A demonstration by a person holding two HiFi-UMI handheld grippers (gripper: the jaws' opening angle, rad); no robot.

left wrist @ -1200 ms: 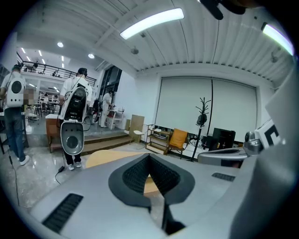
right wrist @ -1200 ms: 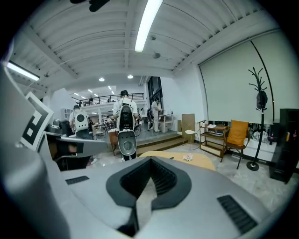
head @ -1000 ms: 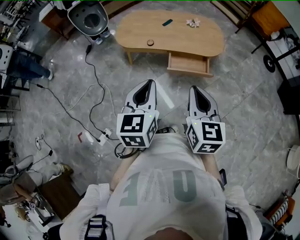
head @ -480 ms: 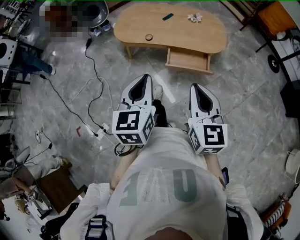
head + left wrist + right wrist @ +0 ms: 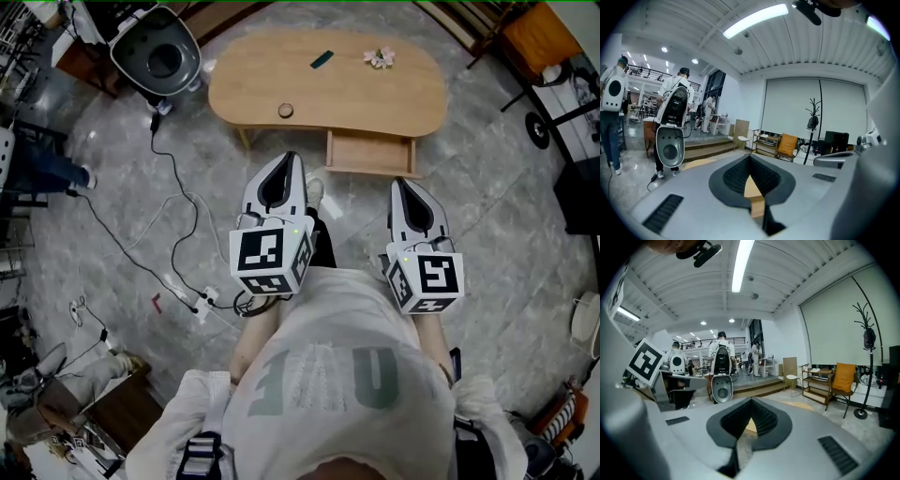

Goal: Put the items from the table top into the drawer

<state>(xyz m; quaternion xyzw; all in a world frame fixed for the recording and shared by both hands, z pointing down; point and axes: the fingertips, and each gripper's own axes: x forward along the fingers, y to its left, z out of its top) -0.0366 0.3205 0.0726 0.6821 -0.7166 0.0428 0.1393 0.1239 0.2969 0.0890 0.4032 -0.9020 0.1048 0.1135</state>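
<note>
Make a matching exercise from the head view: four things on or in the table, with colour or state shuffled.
Things:
1. drawer
2. round item
3. flower-like item
4. flat slim item

Colour or state:
A. pink and white
B. pulled open
C. brown, near the front edge of the table
D. dark teal

Pairs: 1-B, 2-C, 3-A, 4-D.

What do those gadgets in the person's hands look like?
The left gripper and right gripper match: smooth white shells tapering to a point, each with a black ribbed teardrop inset. Each carries a white cube printed with black square markers. The person wears a white shirt with grey lettering.
</note>
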